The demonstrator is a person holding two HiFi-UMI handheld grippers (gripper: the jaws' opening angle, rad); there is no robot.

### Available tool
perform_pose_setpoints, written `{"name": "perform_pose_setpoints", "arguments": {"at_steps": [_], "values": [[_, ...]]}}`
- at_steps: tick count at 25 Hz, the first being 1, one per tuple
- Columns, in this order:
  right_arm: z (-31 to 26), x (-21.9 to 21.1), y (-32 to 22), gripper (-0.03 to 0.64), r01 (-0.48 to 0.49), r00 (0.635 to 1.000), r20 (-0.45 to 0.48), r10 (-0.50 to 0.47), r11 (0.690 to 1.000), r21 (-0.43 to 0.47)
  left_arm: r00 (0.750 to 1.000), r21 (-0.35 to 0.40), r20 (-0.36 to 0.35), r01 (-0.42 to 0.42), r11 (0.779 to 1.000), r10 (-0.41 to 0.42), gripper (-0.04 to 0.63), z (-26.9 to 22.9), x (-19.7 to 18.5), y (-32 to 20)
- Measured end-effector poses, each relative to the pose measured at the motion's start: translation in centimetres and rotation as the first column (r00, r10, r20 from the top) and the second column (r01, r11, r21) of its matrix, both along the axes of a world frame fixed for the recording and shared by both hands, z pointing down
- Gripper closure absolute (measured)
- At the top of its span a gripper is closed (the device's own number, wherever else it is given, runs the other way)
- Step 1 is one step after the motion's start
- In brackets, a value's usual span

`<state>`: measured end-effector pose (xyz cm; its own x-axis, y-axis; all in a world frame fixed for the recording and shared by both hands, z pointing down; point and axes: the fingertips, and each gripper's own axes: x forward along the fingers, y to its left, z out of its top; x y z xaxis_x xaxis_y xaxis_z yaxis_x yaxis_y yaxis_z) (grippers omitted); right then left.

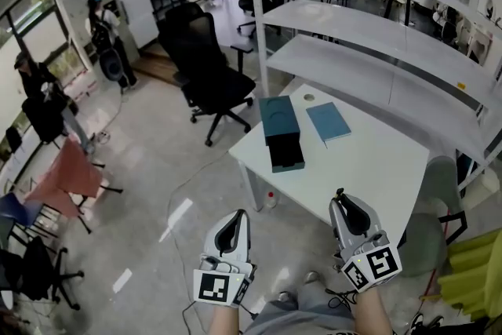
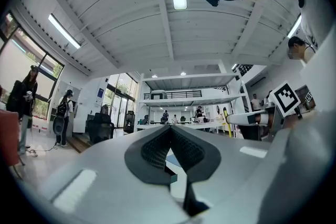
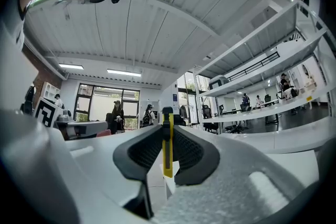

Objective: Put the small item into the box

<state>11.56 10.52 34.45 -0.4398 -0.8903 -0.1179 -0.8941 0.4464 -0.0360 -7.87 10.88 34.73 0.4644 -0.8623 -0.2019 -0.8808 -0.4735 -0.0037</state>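
Where open table [image 1: 376, 169] separates the box [image 1: 281, 131] from the near edge, both grippers point forward, held low. The right gripper [image 1: 340, 195] clamps a yellow item [image 3: 167, 141], and the left gripper [image 1: 238, 216] has its jaws together.

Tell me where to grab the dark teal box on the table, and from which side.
Probably across its two long sides, from above, with the left gripper, shut and empty. The dark teal box lies flat, narrow width crossways, near the table edge; the right gripper holds a thin yellow item.
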Motion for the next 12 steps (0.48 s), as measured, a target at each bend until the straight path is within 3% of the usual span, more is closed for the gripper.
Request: {"name": "perform_pose_setpoints", "arguments": {"at_steps": [12], "values": [[-0.5, 0.2, -6.2, 0.549, 0.022, 1.000, -0.003, -0.022, 1.000, 0.014, 1.000, 0.018, 0.003, 0.018, 1.000, -0.018, 0.578, -0.8, 0.2, -5.6]]}}
